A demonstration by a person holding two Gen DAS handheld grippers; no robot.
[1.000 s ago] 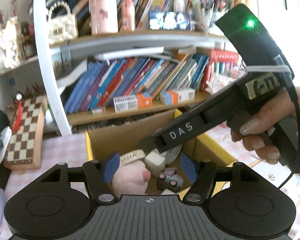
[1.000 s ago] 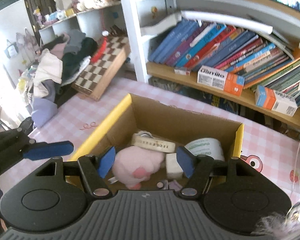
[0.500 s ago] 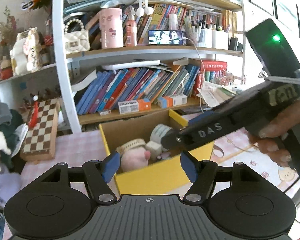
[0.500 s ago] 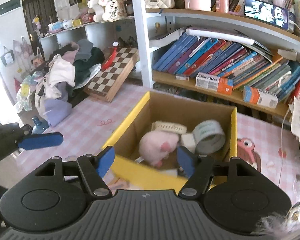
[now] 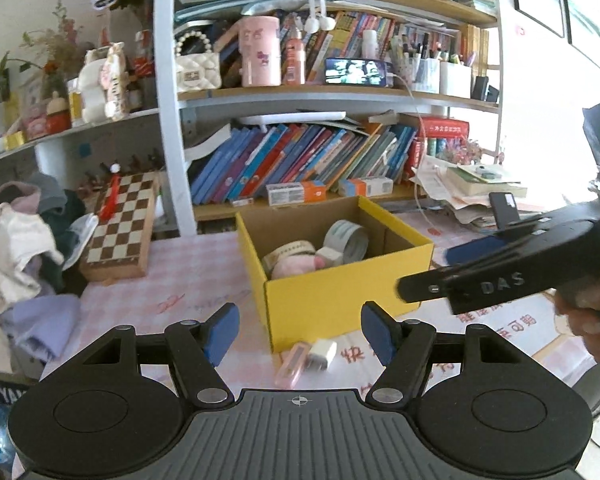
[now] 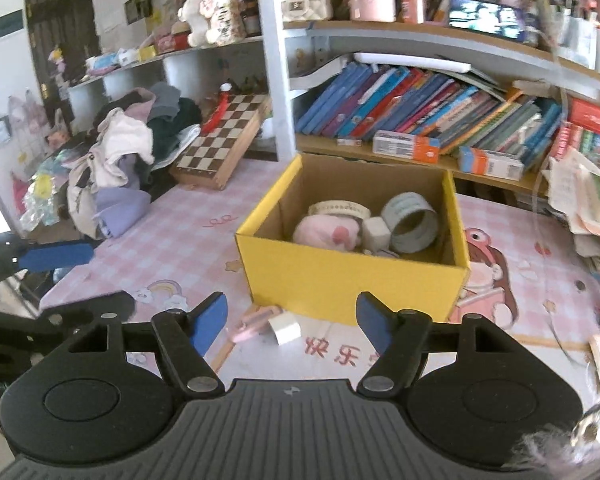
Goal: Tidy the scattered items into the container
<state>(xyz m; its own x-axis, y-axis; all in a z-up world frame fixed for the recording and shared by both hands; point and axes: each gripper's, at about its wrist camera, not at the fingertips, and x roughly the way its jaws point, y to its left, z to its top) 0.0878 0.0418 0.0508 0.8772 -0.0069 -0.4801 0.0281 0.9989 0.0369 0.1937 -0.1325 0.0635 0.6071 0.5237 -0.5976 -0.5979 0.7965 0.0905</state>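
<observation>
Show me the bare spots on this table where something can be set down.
Free: the pink cloth between the chessboard and the yellow box, and the cloth right of the box. Crowded: the clothes pile, the paper stack, and the box front, where a charger and pink case lie.

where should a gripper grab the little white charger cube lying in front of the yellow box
Across its two flat side faces, coming from above: the white charger cube is blocky and lies low on the tablecloth. The pink stick lies close on one side, so set the fingers clear of it.

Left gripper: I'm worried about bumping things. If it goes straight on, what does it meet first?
Probably the yellow box, its near wall; the left gripper is open and empty.
</observation>
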